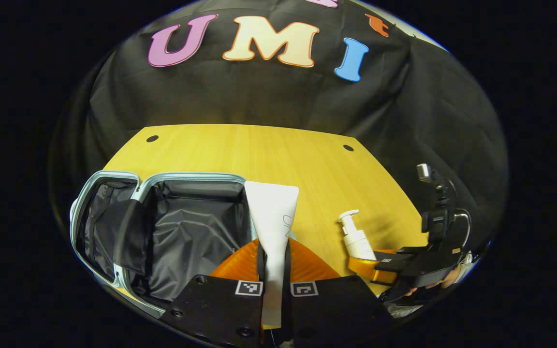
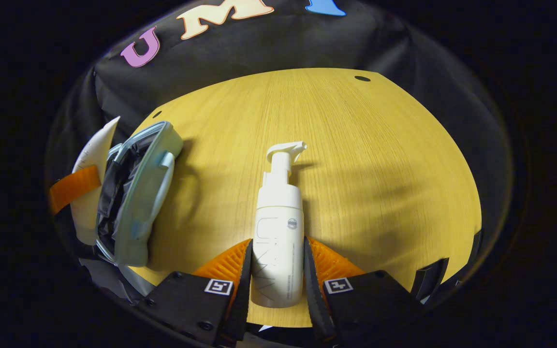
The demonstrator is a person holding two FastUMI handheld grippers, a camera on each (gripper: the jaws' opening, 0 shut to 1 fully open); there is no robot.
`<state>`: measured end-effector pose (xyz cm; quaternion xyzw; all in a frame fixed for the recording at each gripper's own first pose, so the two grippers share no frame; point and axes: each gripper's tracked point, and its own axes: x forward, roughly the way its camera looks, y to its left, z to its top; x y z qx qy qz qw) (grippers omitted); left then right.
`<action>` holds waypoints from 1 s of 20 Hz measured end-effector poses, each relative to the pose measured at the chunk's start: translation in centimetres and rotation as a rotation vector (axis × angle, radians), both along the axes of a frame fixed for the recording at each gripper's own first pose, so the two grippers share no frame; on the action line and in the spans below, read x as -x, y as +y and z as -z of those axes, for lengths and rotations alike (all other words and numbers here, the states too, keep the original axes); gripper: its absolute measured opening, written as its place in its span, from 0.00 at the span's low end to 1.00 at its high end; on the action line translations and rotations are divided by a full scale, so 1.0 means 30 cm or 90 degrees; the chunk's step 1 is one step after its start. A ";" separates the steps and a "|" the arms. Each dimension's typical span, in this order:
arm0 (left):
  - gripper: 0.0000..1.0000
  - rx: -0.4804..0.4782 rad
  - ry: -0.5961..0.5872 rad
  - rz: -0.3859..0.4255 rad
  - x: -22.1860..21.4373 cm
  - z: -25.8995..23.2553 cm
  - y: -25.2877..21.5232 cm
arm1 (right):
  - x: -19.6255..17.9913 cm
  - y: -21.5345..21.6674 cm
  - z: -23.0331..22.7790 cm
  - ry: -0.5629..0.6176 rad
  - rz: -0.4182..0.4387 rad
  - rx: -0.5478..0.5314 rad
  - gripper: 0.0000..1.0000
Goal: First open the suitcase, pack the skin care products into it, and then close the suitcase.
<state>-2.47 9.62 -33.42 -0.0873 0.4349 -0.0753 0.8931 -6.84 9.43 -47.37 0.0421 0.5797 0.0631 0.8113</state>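
Note:
My left gripper [image 1: 274,246] is shut on a white squeeze tube [image 1: 272,208], held upright just right of the open suitcase [image 1: 196,176]. The suitcase has a pale blue shell and dark lining, and lies on the wooden table [image 1: 278,150]. Farther right, the right gripper [image 1: 370,268] holds a white pump bottle [image 1: 357,239] near its base. In the right gripper view, that pump bottle [image 2: 278,232] stands between the fingers of my right gripper [image 2: 277,251], both pressing its sides. The suitcase [image 2: 148,193] is at the left, with the tube [image 2: 95,150] beyond it.
A hand [image 1: 445,280] holds the right gripper near the table's right edge. The table [image 2: 380,159] stretches bare behind and right of the bottle, with two small round holes near its far edge. The black cloth wall closes the back.

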 end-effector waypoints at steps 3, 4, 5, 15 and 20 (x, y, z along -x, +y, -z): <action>0.07 -0.007 0.013 -0.022 -0.002 0.022 0.082 | -0.034 0.018 -0.077 -0.022 -0.014 -0.014 0.53; 0.07 -0.010 0.015 -0.031 -0.004 0.031 0.117 | -0.047 0.017 -0.109 -0.032 -0.013 -0.019 0.53; 0.07 -0.015 0.017 -0.037 -0.009 0.043 0.151 | -0.071 0.013 -0.139 -0.049 -0.007 -0.023 0.53; 0.07 -0.052 0.119 -0.065 0.060 0.321 0.426 | -0.121 0.256 -0.205 -0.050 -0.015 -0.080 0.53; 0.15 -0.029 0.118 -0.088 0.071 0.373 0.465 | -0.142 0.428 -0.248 -0.057 -0.045 -0.105 0.53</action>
